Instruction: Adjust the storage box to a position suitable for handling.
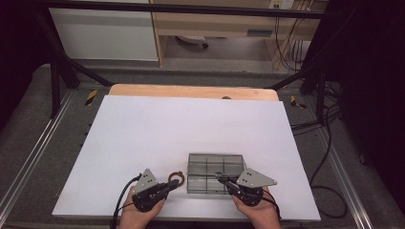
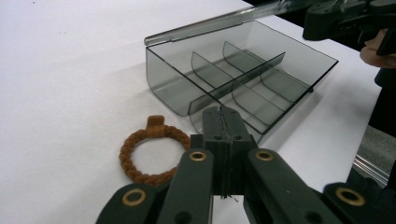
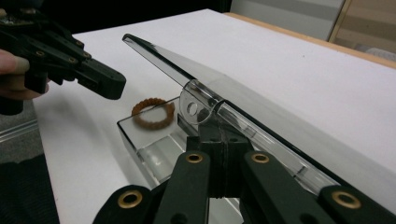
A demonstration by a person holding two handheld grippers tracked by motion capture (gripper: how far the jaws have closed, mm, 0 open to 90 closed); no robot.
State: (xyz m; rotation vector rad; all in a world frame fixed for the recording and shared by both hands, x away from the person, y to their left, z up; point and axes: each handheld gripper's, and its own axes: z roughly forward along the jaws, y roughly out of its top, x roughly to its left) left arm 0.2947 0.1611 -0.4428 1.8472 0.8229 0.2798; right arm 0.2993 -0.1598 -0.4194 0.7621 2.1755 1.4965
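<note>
Clenched left fingers [image 2: 224, 116] just beside brown braided ring [image 2: 152, 151], right fingers [image 3: 219, 133] clenched at clear box lid [image 3: 187, 77].

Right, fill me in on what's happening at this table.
A person holds a gripper in each hand at a white table. A clear grey compartment box sits open, its lid raised. The right gripper, jaws shut, is at the lid's hinge edge. The left gripper, also shut, hangs just above a brown braided ring lying on the table beside the box. The compartments look empty.
</note>
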